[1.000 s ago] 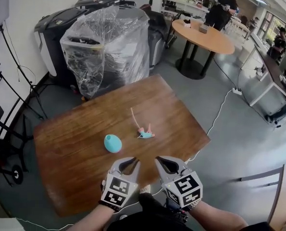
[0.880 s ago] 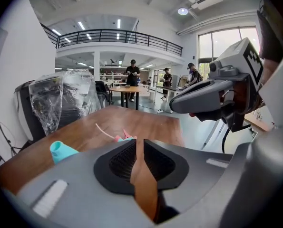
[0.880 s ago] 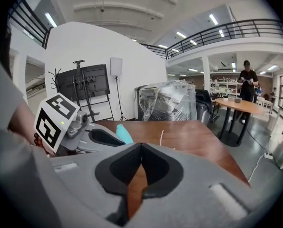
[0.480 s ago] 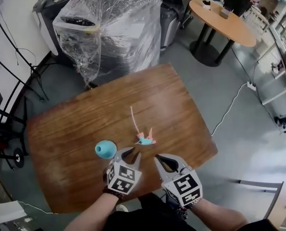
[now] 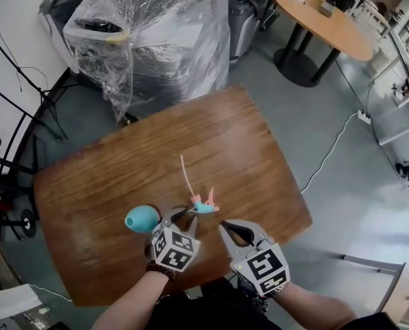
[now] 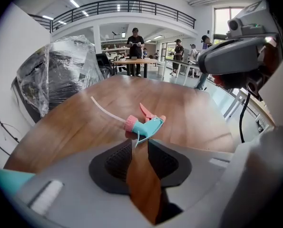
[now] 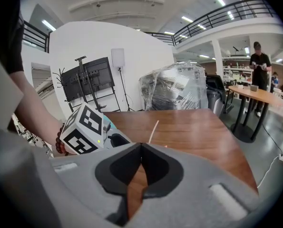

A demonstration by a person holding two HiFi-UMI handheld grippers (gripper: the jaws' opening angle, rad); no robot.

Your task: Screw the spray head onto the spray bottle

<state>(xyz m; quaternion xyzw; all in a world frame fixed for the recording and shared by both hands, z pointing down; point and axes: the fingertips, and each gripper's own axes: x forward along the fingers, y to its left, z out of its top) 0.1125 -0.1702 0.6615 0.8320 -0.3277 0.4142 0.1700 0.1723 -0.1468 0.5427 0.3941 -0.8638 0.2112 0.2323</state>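
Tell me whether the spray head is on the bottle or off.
Off. The spray head lies loose on the wooden table, dip tube bare, apart from the teal spray bottle.

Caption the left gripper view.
Left gripper, jaws just opening and empty, poised at the spray head on the wooden table.

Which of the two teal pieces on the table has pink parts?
The spray head, lying right of the spray bottle. Only it carries a pink trigger, pink collar and thin tube; the egg-shaped bottle is plain teal.
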